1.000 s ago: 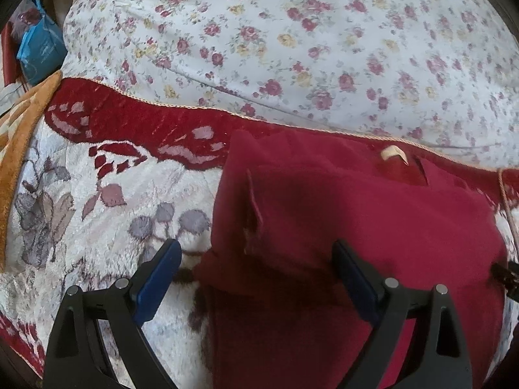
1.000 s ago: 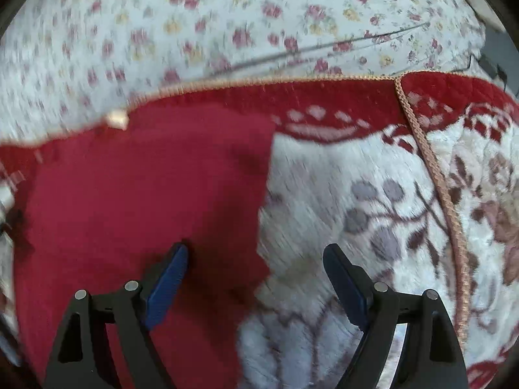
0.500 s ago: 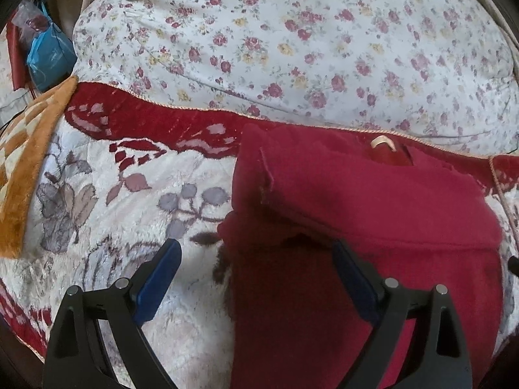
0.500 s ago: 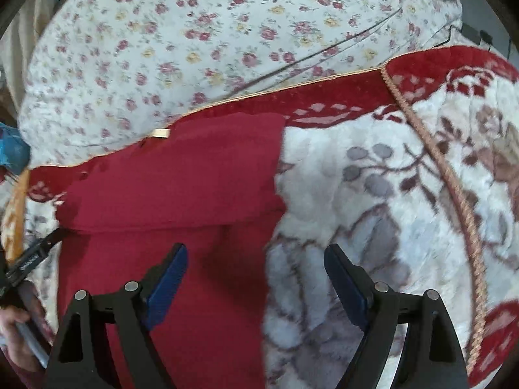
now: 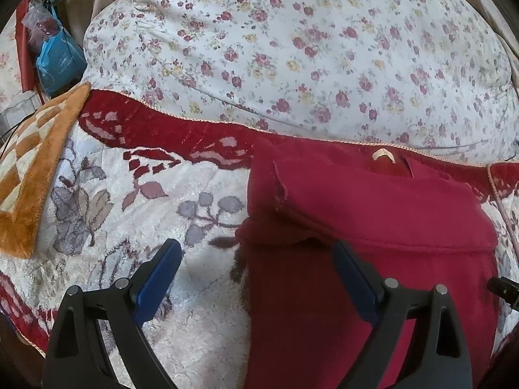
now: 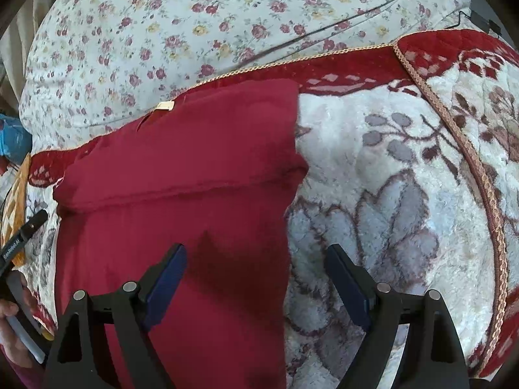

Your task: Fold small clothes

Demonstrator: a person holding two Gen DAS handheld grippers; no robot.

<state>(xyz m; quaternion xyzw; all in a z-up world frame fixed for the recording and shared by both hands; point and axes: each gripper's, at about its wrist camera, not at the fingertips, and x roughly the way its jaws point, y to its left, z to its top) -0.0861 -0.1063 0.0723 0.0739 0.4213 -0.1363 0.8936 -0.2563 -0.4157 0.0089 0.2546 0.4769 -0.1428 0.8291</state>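
Both wide-open, empty grippers, left gripper (image 5: 256, 278) and right gripper (image 6: 256, 278), have drawn back from the soft, limp dark-red knit garment (image 6: 181, 175); grasp its lower-frame corners.

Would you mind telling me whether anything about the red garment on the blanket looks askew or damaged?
One thing stands out: the red garment has a frayed, ragged patch along the left side edge of its folded-over upper layer, seen from the left wrist. The fold line also runs slightly slanted. Nothing else looks odd.
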